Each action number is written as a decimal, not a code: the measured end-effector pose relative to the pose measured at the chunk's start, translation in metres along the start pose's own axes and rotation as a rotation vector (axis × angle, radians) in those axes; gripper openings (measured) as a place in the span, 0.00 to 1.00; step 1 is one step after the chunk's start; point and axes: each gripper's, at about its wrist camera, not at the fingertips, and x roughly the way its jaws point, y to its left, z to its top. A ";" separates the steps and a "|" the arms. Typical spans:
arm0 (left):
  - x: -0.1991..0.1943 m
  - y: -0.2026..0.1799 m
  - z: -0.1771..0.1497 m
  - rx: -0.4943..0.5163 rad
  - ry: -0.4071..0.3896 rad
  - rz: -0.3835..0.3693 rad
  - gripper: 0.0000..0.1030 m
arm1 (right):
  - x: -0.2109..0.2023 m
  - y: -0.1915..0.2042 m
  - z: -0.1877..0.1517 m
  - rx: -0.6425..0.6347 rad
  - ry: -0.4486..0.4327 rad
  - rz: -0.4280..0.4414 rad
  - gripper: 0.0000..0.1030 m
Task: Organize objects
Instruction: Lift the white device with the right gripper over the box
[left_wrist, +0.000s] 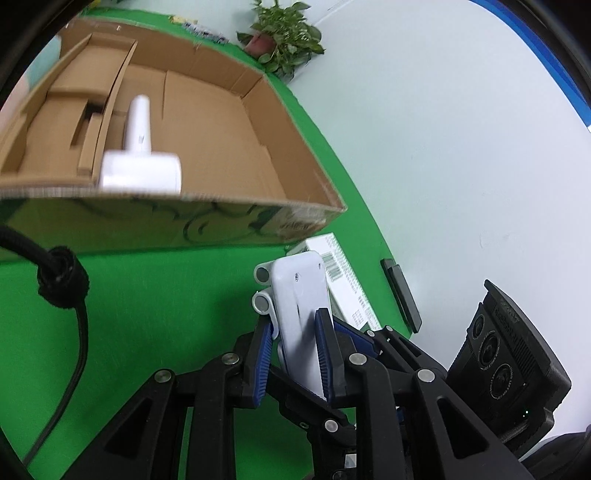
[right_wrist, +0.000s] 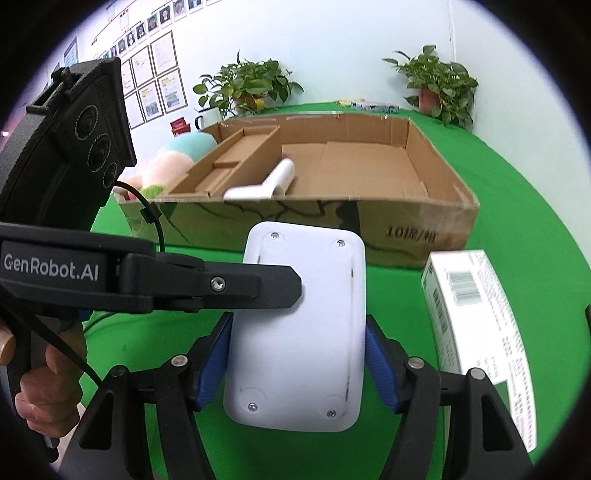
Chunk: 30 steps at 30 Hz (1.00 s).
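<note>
A white flat plastic device (right_wrist: 295, 332) with screws at its corners is held above the green table. My left gripper (left_wrist: 293, 354) is shut on its edge; the device shows edge-on there (left_wrist: 301, 295). The left gripper's black finger (right_wrist: 258, 288) crosses the device in the right wrist view. My right gripper (right_wrist: 295, 365) has its blue pads at the device's two sides, apparently shut on it. An open cardboard box (right_wrist: 424, 225) (left_wrist: 295, 162) stands behind, with a white hair-dryer-shaped object (right_wrist: 266, 184) (left_wrist: 138, 155) inside.
A white barcoded carton (right_wrist: 480, 325) (left_wrist: 340, 280) lies on the table right of the device. A black flat object (left_wrist: 400, 291) lies by the table edge. Potted plants (right_wrist: 439, 81) and a plush toy (right_wrist: 173, 158) stand behind and left of the box.
</note>
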 end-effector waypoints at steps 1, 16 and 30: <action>-0.005 -0.002 0.002 0.006 -0.007 0.001 0.19 | -0.001 0.000 0.004 -0.004 -0.008 -0.001 0.64; -0.034 -0.042 0.059 0.080 -0.106 0.054 0.19 | -0.003 0.007 0.071 -0.074 -0.129 -0.005 0.64; -0.037 -0.059 0.147 0.120 -0.131 0.134 0.19 | 0.019 -0.012 0.140 -0.044 -0.167 0.048 0.63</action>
